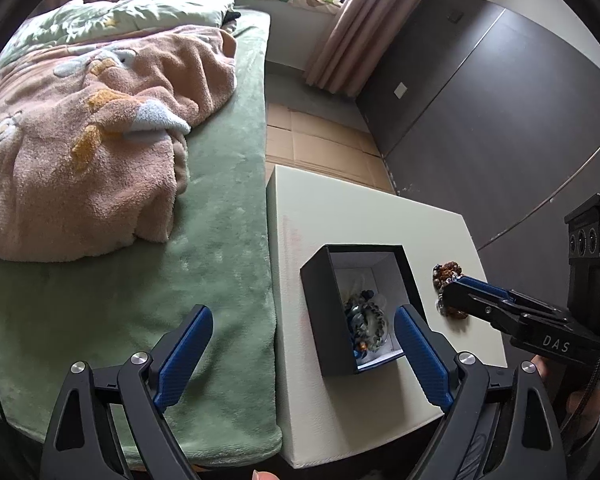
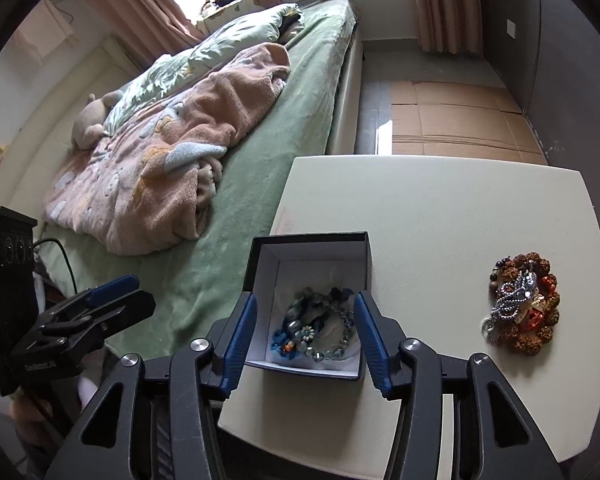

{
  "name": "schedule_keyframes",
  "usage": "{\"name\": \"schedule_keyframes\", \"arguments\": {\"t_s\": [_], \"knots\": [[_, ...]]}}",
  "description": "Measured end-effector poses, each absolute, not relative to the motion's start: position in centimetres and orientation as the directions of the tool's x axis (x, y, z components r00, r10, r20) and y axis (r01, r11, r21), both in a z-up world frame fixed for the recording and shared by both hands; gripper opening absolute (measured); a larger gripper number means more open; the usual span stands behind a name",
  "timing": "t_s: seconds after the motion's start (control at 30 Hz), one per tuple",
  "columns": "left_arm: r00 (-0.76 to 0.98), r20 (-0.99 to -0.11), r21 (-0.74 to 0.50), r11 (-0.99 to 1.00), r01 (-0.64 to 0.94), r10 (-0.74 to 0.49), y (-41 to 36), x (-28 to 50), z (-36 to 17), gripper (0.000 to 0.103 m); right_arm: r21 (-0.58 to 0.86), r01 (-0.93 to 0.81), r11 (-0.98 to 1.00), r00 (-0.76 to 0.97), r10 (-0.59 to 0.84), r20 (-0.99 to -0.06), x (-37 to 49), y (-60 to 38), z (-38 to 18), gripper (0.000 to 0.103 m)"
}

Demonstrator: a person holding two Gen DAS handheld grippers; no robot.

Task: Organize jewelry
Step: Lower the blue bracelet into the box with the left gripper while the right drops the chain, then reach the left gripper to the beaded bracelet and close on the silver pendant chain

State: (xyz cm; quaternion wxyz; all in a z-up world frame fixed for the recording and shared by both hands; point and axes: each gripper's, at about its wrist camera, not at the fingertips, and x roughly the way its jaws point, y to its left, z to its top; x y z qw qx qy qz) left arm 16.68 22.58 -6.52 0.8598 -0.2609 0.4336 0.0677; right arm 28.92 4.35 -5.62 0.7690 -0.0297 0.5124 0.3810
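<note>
A small black box (image 1: 328, 280) with a white lining stands open on the white table (image 1: 340, 216); it also shows in the right wrist view (image 2: 260, 264). Blue and green bead jewelry (image 2: 320, 328) lies inside it. A pile of brown, orange and silver bead jewelry (image 2: 520, 304) lies on the table to the right of the box, and in the left wrist view (image 1: 446, 272). My left gripper (image 1: 304, 348) is open and empty, near the box's left side. My right gripper (image 2: 304, 332) is open and empty, just above the box opening.
A bed with a green cover (image 1: 220, 240) and a crumpled pink blanket (image 1: 100, 140) lies to the left of the table. Flattened cardboard (image 2: 460, 120) covers the floor beyond the table. A dark wall (image 1: 500, 100) stands on the right.
</note>
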Motion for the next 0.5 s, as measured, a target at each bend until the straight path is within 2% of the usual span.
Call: {"name": "schedule_keyframes", "arguments": {"t_s": [0.33, 0.4, 0.5], "knots": [[0.611, -0.781, -0.379, 0.875, -0.3, -0.129, 20.5, 18.4, -6.2, 0.092, 0.391, -0.525, 0.756, 0.218, 0.564, -0.797, 30.9, -1.2, -5.3, 0.053], [0.61, -0.781, -0.374, 0.882, -0.287, -0.132, 19.9, 18.9, -5.9, 0.092, 0.39, -0.502, 0.771, 0.239, 0.558, -0.795, 31.3, -2.6, -5.1, 0.062], [0.611, -0.779, -0.369, 0.892, -0.262, -0.143, 18.8, 19.8, -5.5, 0.092, 0.379, -0.46, 0.803, 0.283, 0.537, -0.794, 31.9, -4.9, -4.9, 0.067]]}}
